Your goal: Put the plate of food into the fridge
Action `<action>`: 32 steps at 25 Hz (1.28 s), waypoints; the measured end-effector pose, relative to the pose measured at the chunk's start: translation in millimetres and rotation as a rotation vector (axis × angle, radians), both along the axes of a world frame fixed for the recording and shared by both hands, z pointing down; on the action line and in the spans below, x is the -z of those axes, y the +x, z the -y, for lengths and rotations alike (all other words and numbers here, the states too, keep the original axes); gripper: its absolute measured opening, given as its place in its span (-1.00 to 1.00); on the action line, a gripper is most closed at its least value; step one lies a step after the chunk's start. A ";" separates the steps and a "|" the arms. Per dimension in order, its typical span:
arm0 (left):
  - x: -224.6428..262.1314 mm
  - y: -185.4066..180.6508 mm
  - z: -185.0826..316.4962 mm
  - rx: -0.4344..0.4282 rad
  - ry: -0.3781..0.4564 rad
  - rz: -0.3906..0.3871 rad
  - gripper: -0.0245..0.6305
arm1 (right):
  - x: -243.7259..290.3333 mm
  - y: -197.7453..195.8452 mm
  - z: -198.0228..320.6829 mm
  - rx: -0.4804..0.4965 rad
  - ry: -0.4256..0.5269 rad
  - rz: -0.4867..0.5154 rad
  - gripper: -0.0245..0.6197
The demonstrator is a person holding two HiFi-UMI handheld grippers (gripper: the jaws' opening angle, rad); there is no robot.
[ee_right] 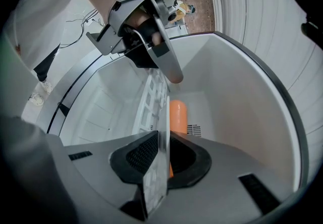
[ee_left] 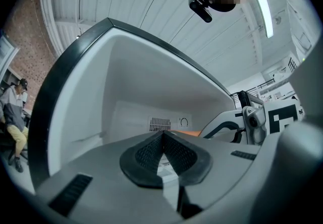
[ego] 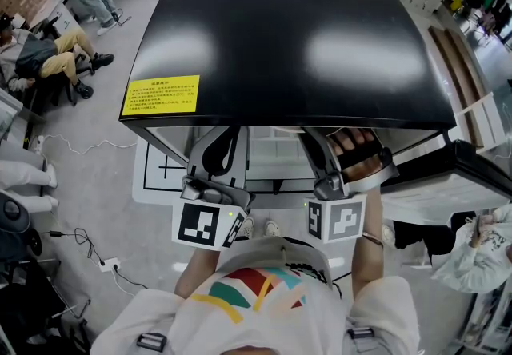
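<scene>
Both arms reach into the fridge (ego: 288, 33); left gripper (ee_left: 162, 137) fingers pressed together, empty, right gripper (ee_right: 164, 142) fingers slack around the plate (ee_right: 155, 187).

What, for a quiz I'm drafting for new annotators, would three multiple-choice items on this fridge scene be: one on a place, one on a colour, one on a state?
1. Where is the yellow label?
A. on the floor
B. on the fridge's black top
C. on the person's shirt

2. What colour is the food on the plate?
A. green
B. white
C. orange

3. The fridge is:
A. open
B. shut
C. tipped on its side

Answers:
1. B: in the head view the label sits near the top's front left corner.
2. C: the right gripper view shows an orange cylinder beside the plate's edge.
3. A: both gripper views look straight into its white interior.
</scene>
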State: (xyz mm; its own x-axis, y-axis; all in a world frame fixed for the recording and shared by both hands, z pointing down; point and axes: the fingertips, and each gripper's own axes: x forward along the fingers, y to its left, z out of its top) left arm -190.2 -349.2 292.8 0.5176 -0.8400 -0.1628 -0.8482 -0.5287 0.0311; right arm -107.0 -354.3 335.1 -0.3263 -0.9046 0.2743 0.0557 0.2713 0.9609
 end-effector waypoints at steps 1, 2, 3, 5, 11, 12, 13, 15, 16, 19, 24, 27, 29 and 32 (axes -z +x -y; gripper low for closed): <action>-0.2 0.4 0.0 -0.002 0.000 -0.001 -0.91 | -0.2 -0.7 1.2 0.001 -0.004 -0.003 -0.77; -0.4 0.8 0.2 -0.003 -0.001 -0.002 -0.91 | -0.8 -1.3 2.5 0.002 -0.008 -0.004 -0.77; -0.6 1.1 0.6 -0.003 -0.001 -0.002 -0.91 | -2.0 -1.6 4.0 0.002 -0.013 -0.004 -0.77; -1.0 1.0 1.7 -0.001 -0.001 -0.003 -0.91 | -6.3 -1.3 6.6 0.004 -0.021 0.004 -0.76; -1.6 4.5 0.5 -0.018 0.008 0.009 -0.91 | -3.2 -3.4 14.0 -0.002 -0.047 -0.012 -0.76; -0.5 4.2 0.6 -0.015 0.012 0.010 -0.91 | -3.2 -3.9 15.2 -0.001 -0.044 -0.014 -0.76; 0.9 3.5 0.7 -0.013 0.015 0.009 -0.91 | -3.1 -4.4 16.2 0.001 -0.039 -0.018 -0.76; 2.8 2.1 0.8 -0.011 0.018 0.004 -0.91 | -3.1 -4.5 17.4 0.007 -0.027 -0.028 -0.74; 3.1 1.6 0.7 -0.011 0.019 0.002 -0.91 | -3.4 -4.4 17.6 0.012 -0.030 -0.031 -0.74; 3.4 1.2 -0.1 -0.009 0.022 0.001 -0.91 | -4.8 -4.7 16.8 0.034 -0.105 0.005 -0.74; 5.1 3.0 -2.7 -0.012 0.030 -0.001 -0.91 | -7.1 -7.9 14.1 0.037 -0.342 0.143 -0.72; 4.4 3.3 -3.8 -0.013 0.029 -0.001 -0.91 | -6.9 -10.3 12.6 0.041 -0.418 0.186 -0.72; 5.0 2.9 -4.1 -0.014 0.029 -0.003 -0.91 | -7.0 -11.0 12.0 0.048 -0.482 0.222 -0.72; 5.8 2.3 -4.7 -0.016 0.029 -0.006 -0.91 | -6.9 -12.1 10.3 0.045 -0.583 0.279 -0.72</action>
